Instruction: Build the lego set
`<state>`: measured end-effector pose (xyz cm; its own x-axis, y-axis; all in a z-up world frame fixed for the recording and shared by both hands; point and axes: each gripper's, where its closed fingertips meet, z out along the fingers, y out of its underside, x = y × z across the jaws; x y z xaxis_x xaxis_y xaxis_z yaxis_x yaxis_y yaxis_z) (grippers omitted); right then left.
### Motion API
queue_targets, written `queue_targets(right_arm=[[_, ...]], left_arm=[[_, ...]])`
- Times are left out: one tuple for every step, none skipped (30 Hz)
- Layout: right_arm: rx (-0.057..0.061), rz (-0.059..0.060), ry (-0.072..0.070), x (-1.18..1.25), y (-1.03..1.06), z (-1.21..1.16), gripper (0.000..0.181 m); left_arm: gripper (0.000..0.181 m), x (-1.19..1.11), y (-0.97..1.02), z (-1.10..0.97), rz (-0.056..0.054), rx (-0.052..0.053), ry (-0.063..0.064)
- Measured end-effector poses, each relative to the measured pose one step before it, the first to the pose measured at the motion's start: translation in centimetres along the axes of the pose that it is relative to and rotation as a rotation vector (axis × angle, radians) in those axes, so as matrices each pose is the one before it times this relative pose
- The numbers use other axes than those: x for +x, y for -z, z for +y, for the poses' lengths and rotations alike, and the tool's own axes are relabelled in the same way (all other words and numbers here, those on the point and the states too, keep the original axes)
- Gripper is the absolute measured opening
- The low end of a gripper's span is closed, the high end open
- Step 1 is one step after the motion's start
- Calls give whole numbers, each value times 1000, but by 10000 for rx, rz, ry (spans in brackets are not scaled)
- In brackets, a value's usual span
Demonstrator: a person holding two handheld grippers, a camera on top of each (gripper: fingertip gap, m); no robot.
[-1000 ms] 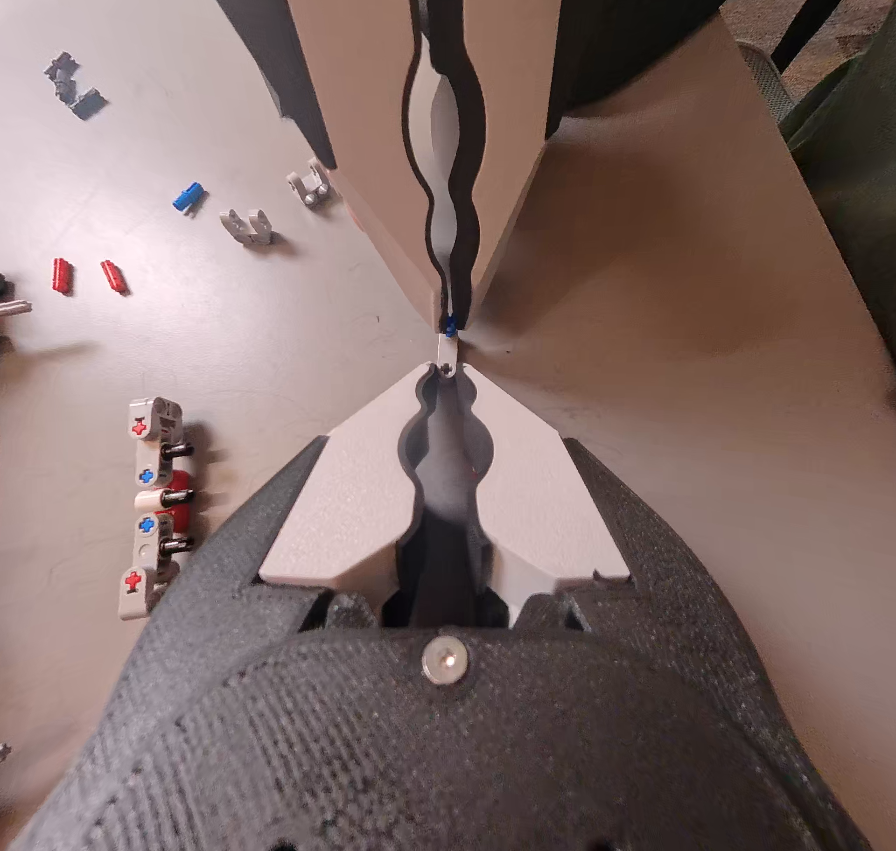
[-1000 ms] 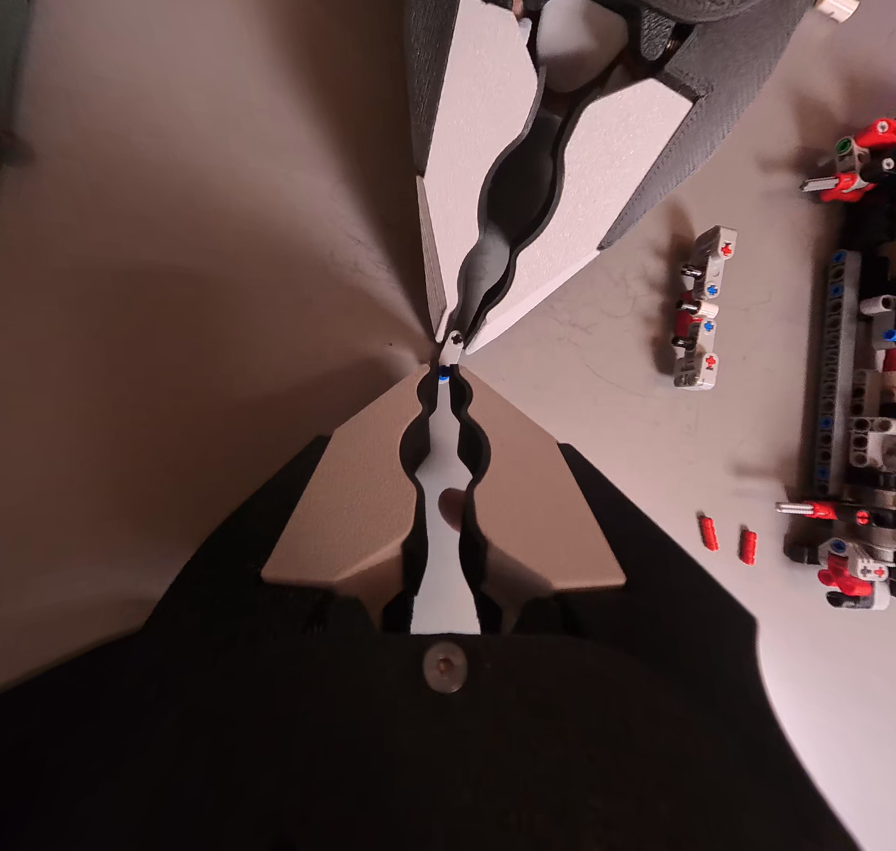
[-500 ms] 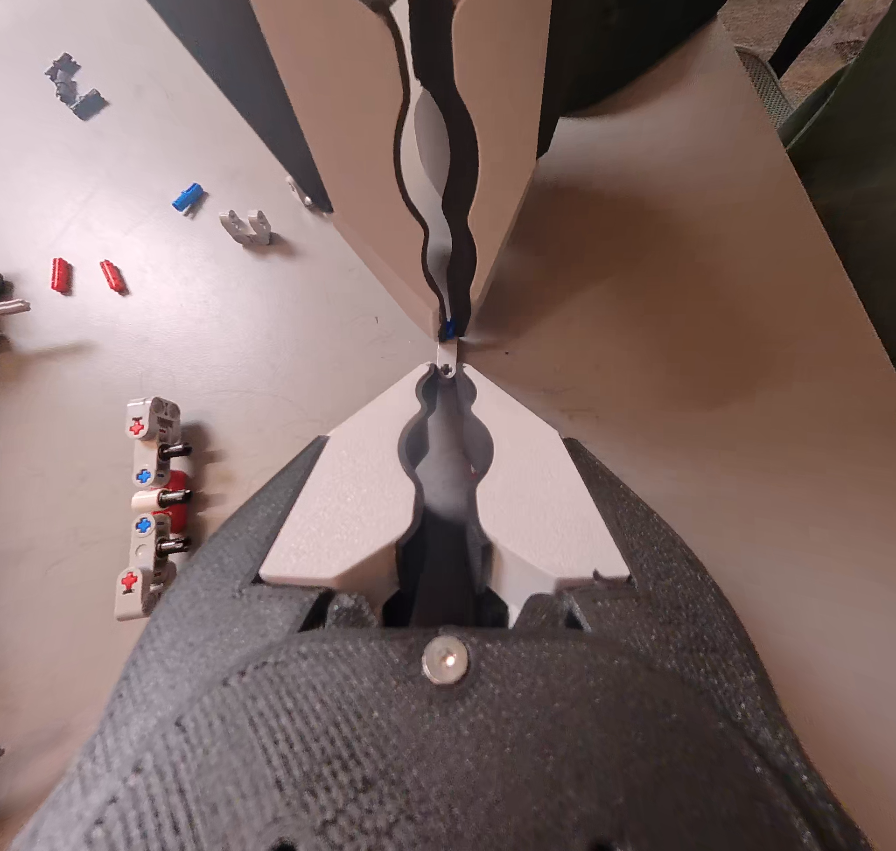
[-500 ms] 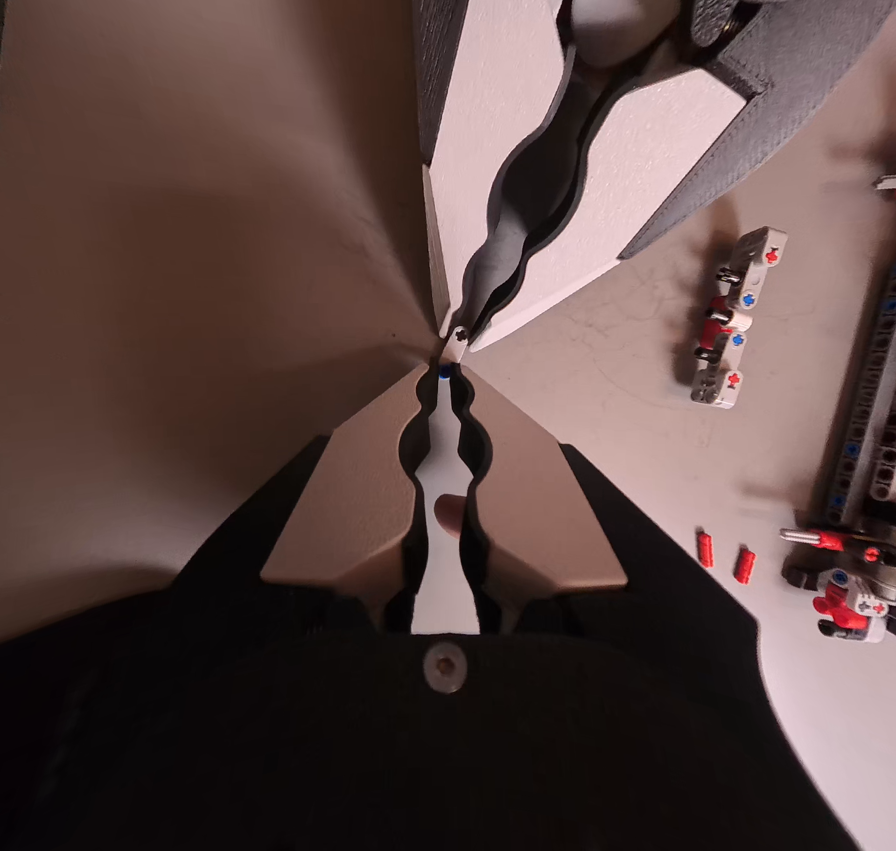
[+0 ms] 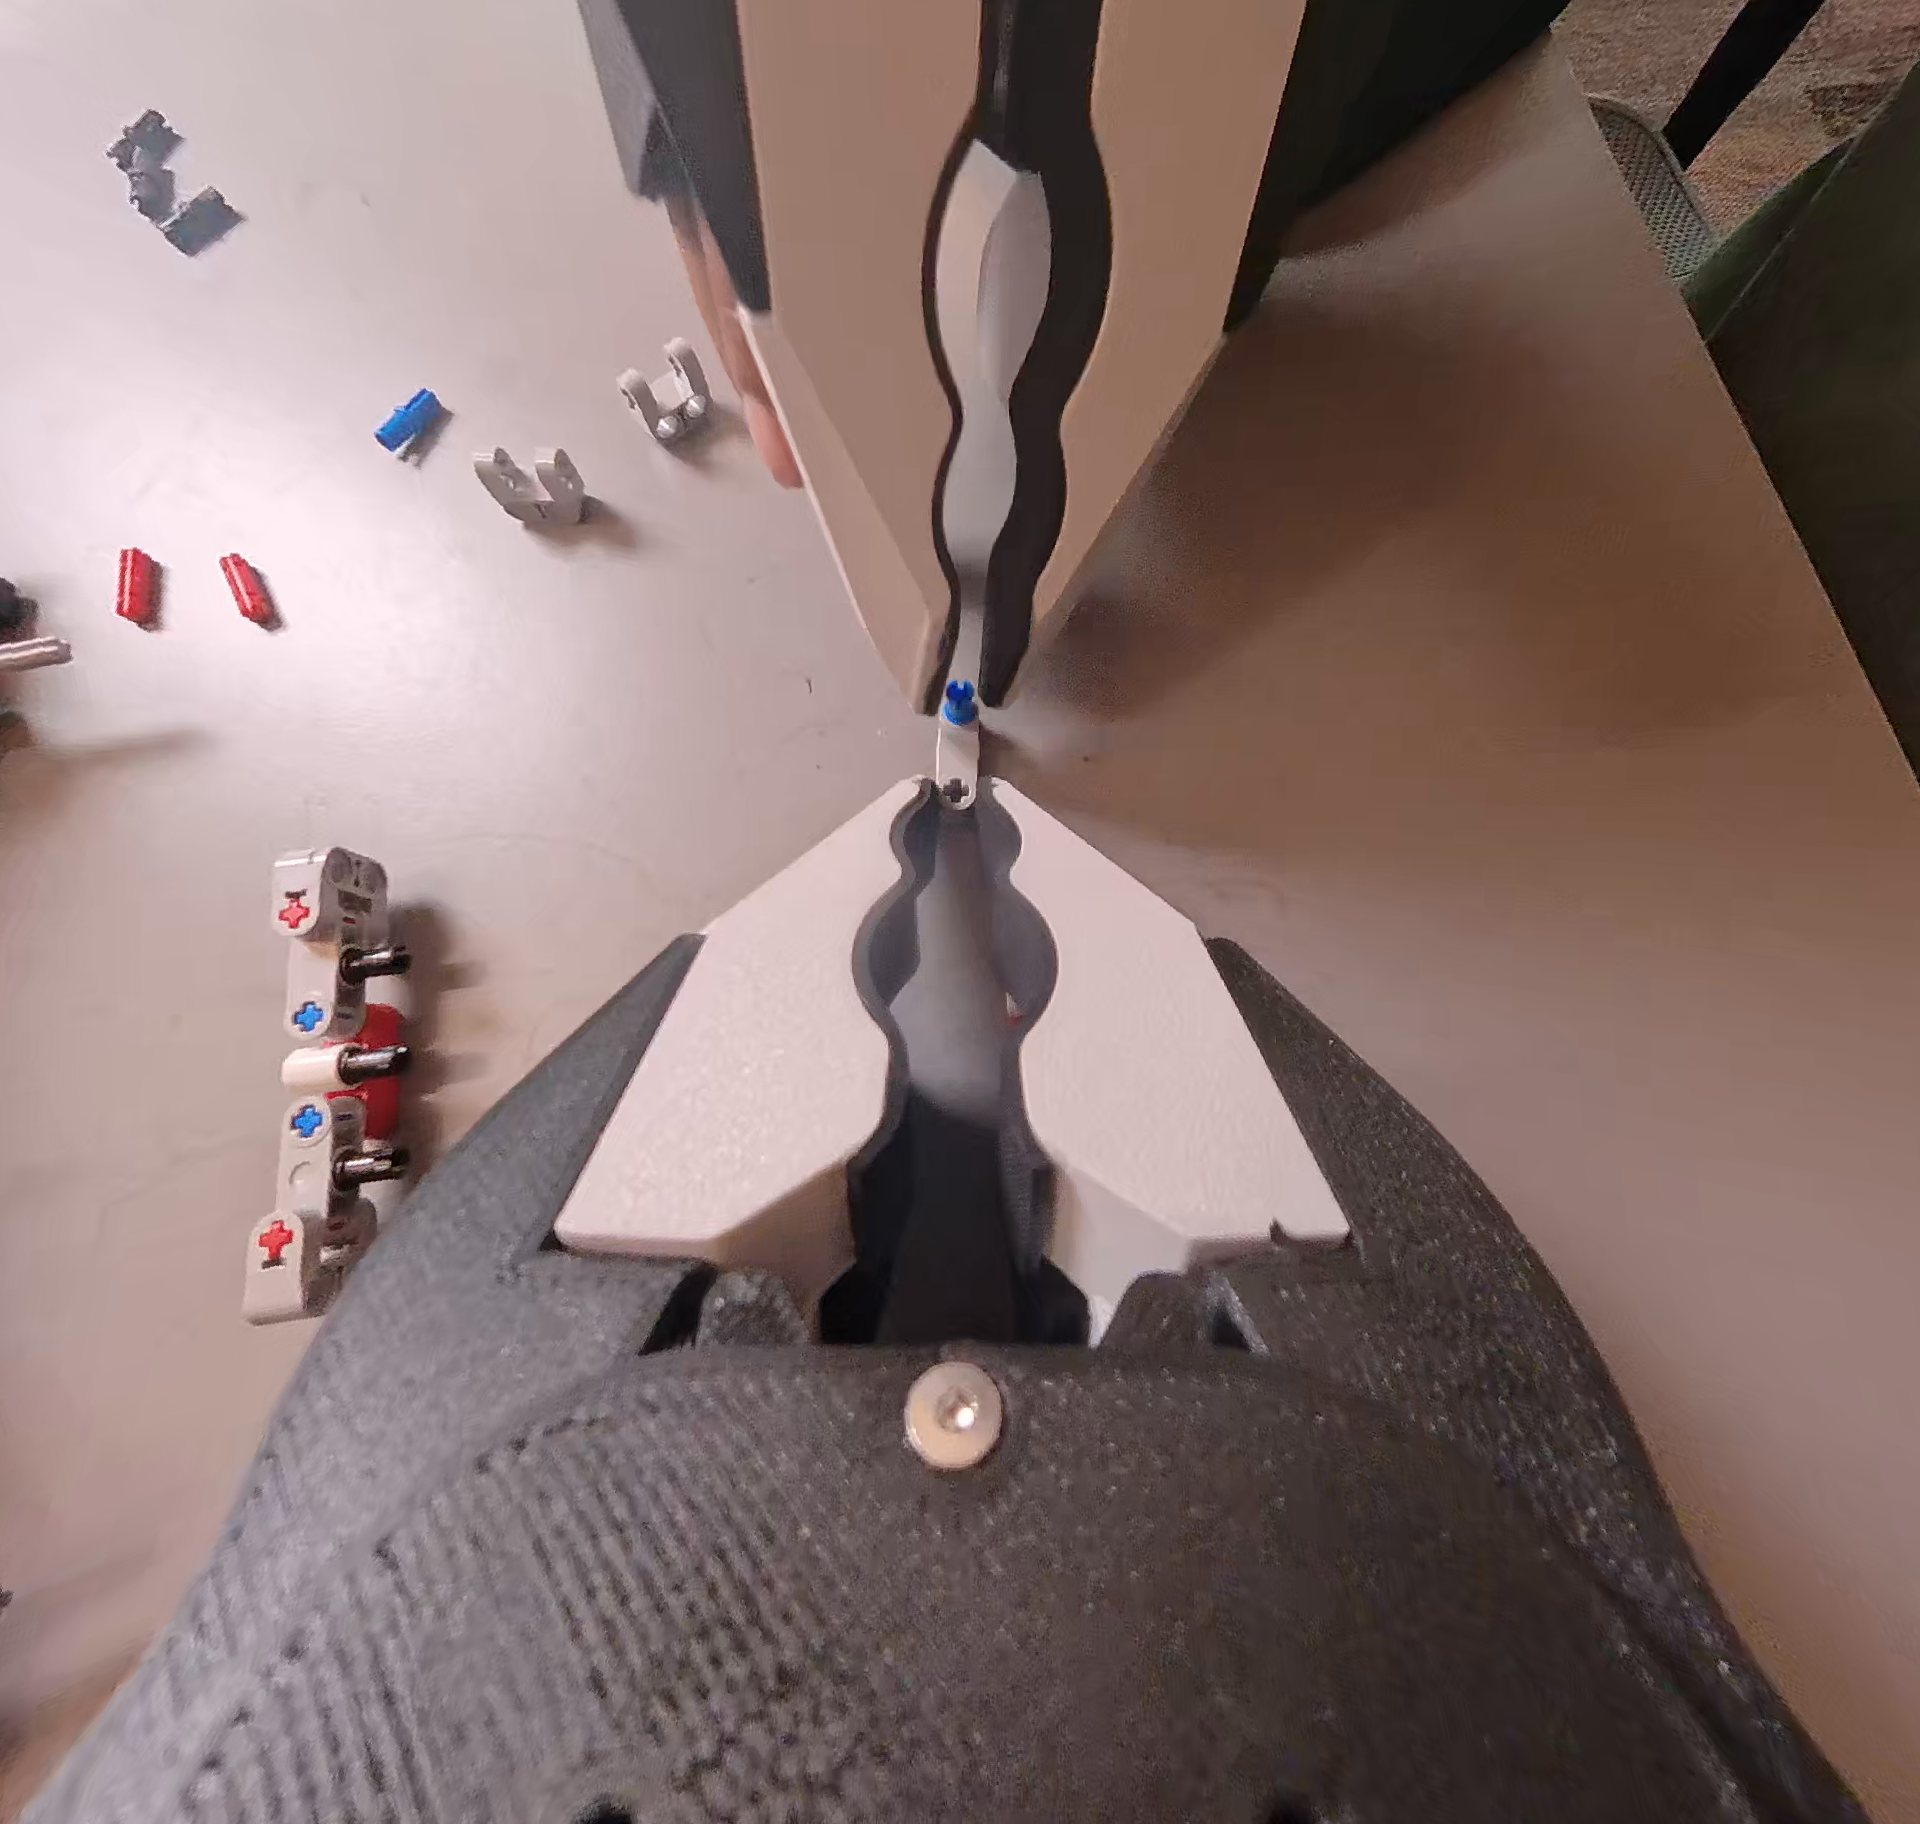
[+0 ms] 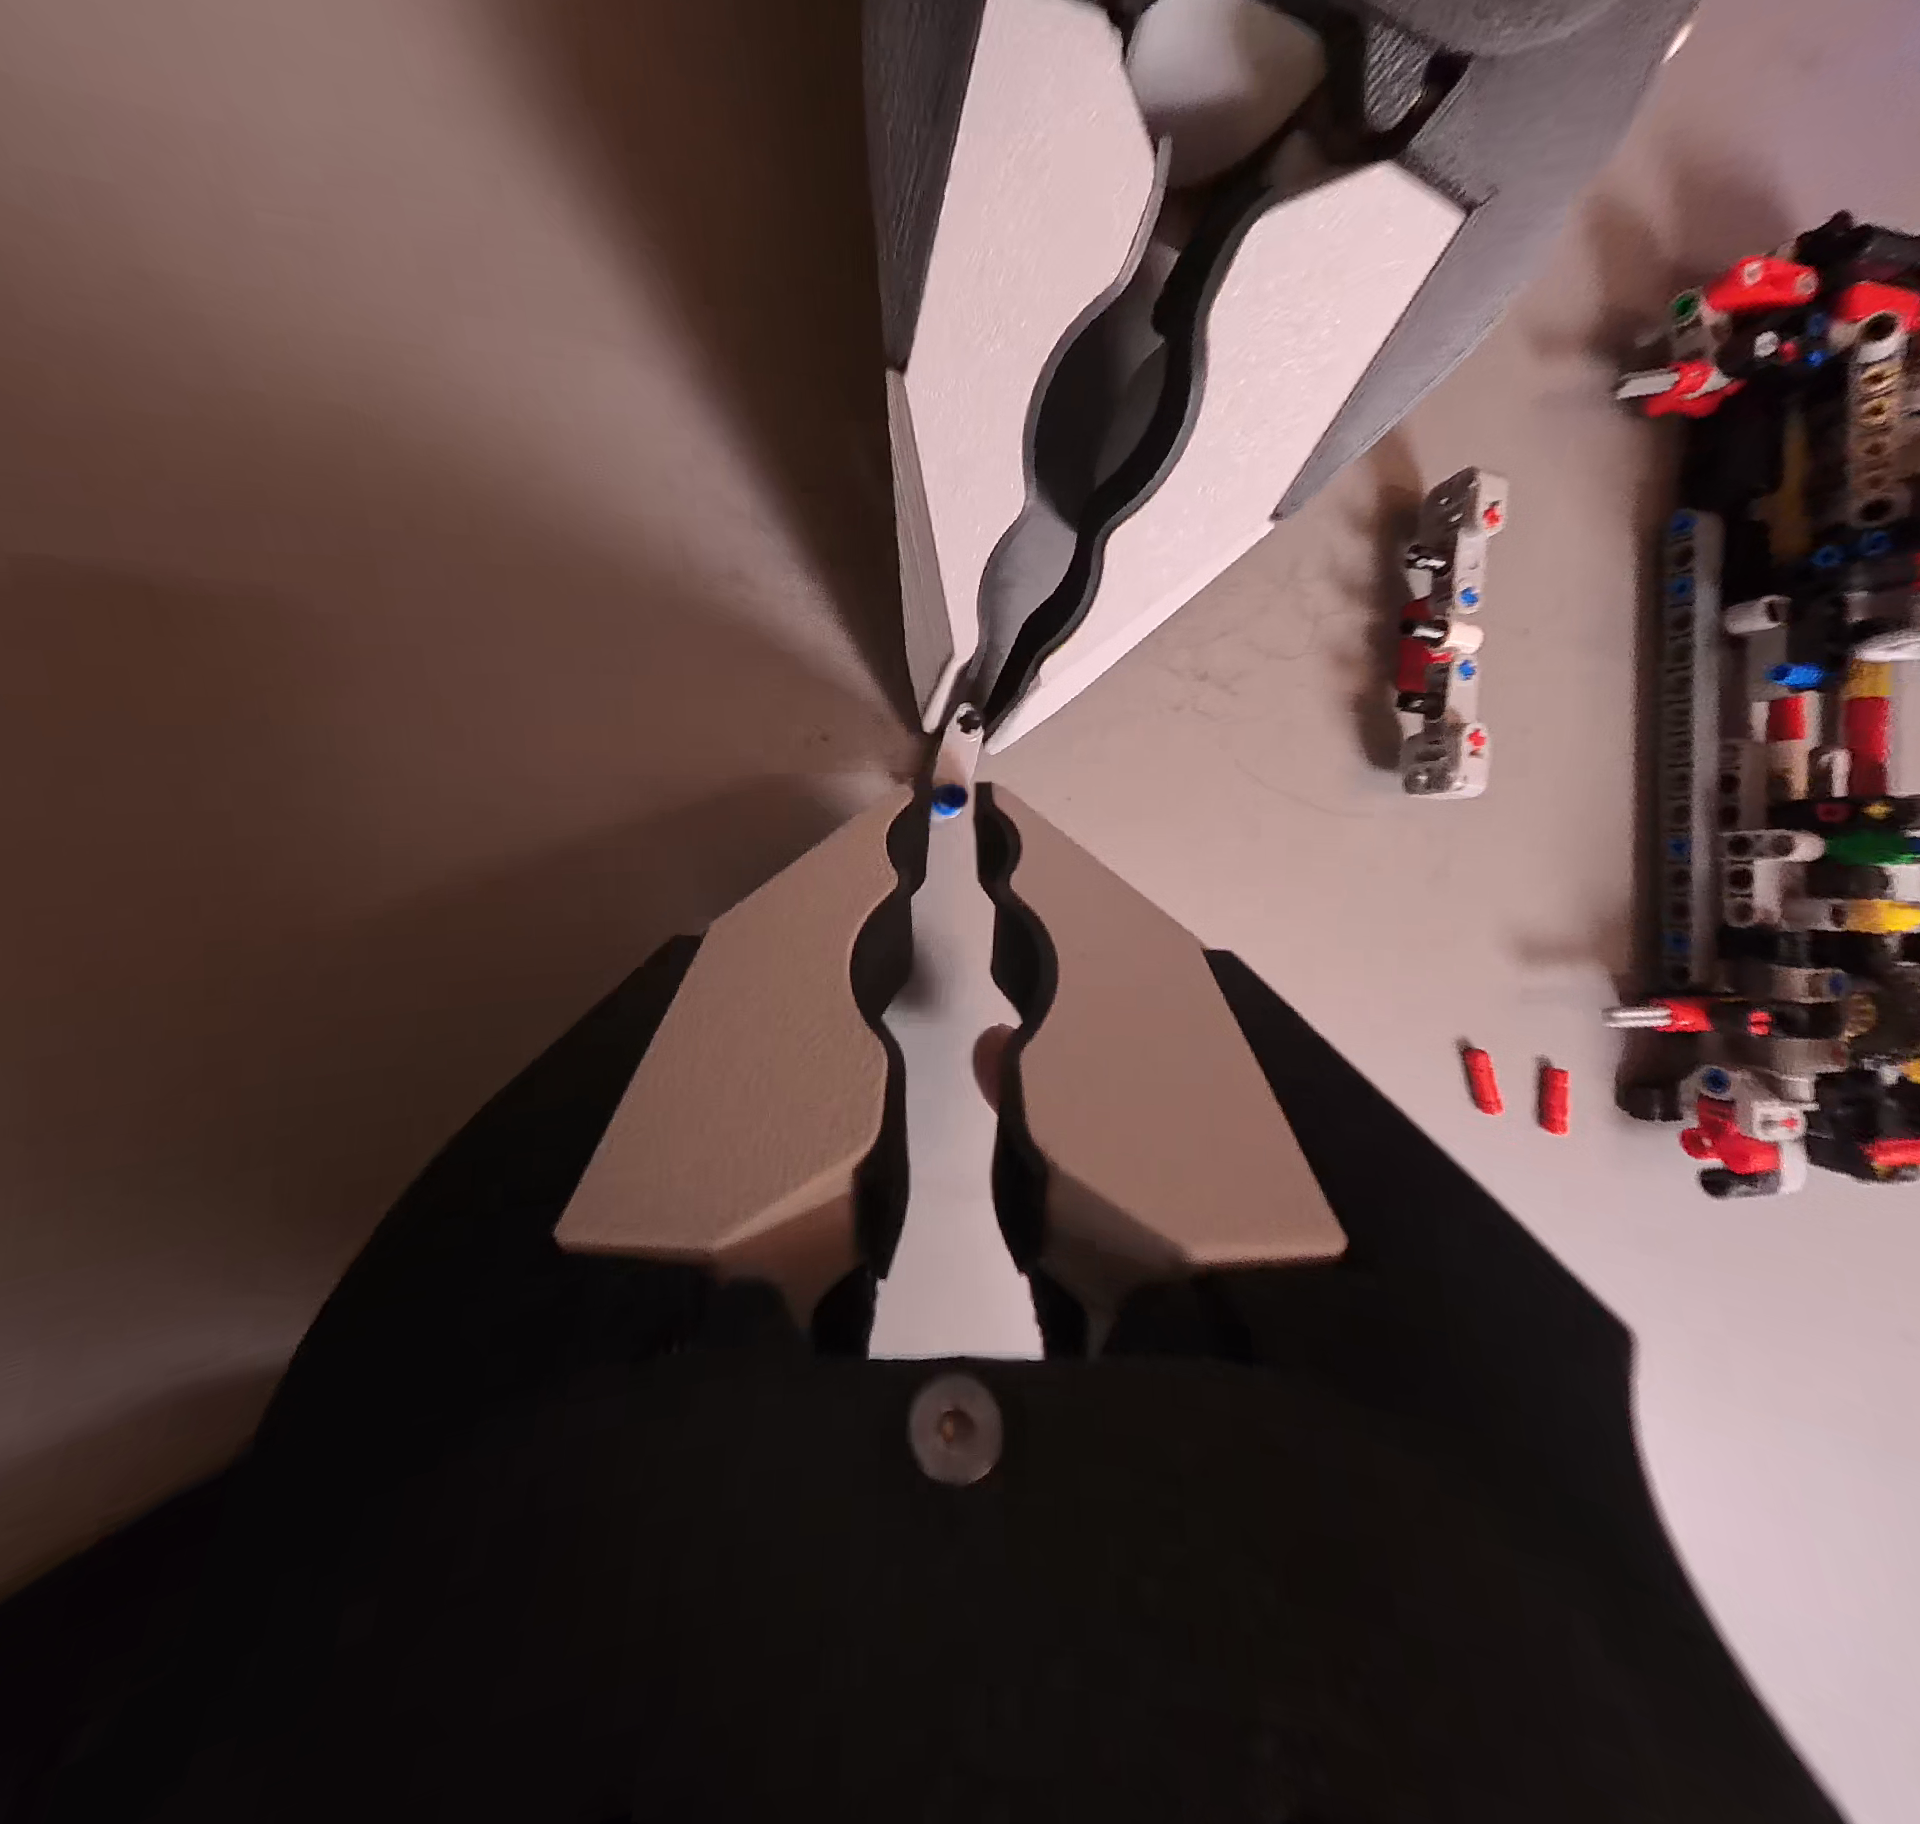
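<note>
My left gripper [image 5: 956, 785] has white fingers and is shut on a small light grey lego beam [image 5: 954, 751] at its very tips. My right gripper [image 5: 961, 709], with tan fingers, faces it tip to tip from above. A blue pin [image 5: 958, 707] sits in the beam's far hole, between the right gripper's tips, whose jaws stand a little apart. The right wrist view shows the same: right gripper [image 6: 945, 803], blue pin [image 6: 945, 800], grey beam [image 6: 958, 751], left gripper [image 6: 966, 725]. Both are held above the table.
On the table lie a grey sub-assembly with black pins [image 5: 312, 1078], two red pins [image 5: 135, 585], a loose blue pin [image 5: 408, 420], two grey connectors [image 5: 535, 486] and dark grey pieces [image 5: 171, 185]. The large lego build [image 6: 1808, 714] stands at the right. The table edge runs along the right [image 5: 1662, 424]. Only a small space, under 4 cm, lies between the two pairs of fingers.
The right gripper's jaws have parted slightly around the blue pin, which now sits in the grey beam. The right gripper has swung round; the left holds still.
</note>
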<state>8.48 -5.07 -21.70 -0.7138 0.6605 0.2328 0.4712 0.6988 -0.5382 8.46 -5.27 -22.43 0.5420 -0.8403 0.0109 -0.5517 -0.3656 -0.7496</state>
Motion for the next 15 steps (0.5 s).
queue_targets(right_arm=[[-44, -95, -101, -44, -214, 150, 6], [14, -178, -190, -38, 16, -16, 5], [-59, -161, -149, -33, -8, 15, 5], [-98, -76, 21, -16, -2, 33, 5], [-153, -37, 45, 2, -16, 25, 4], [-187, -23, -19, 7, -22, 25, 4], [-140, -7, 8, 6, -1, 8, 3], [-62, -13, -55, 11, -9, -3, 4], [31, -14, -94, 22, -7, -24, 4], [175, 29, -13, 28, 10, -60, 4], [254, 35, -10, 4, 79, -24, 4], [210, -23, -98, -26, 218, 53, 11], [287, -28, -250, 96, 473, -81, 21], [441, 120, -339, 453, 782, -343, 23], [475, 232, -330, 706, 984, -393, 22]], left_arm=[[5, 0, 4, -1, -9, 6, -5], [5, -7, 13, 6, -16, 7, -5], [5, 9, 6, 1, -19, 5, -4], [5, 1, -6, -3, -12, -3, -1], [5, -5, -2, 1, -2, -3, 8], [5, 5, 5, 4, 3, 1, 9], [5, -2, 0, 1, -3, -1, 3], [5, 6, -4, 5, -17, -10, -5], [5, -4, 4, 1, -32, -14, -10], [5, -8, 7, 11, -41, -7, -11], [5, 3, 5, -12, -47, 3, -5], [5, 11, 7, 8, -48, -3, -3], [5, 6, 9, 6, -40, -17, -10], [5, 1, 12, 9, -29, -16, 0], [5, -11, -2, 1, -19, -20, 10]])
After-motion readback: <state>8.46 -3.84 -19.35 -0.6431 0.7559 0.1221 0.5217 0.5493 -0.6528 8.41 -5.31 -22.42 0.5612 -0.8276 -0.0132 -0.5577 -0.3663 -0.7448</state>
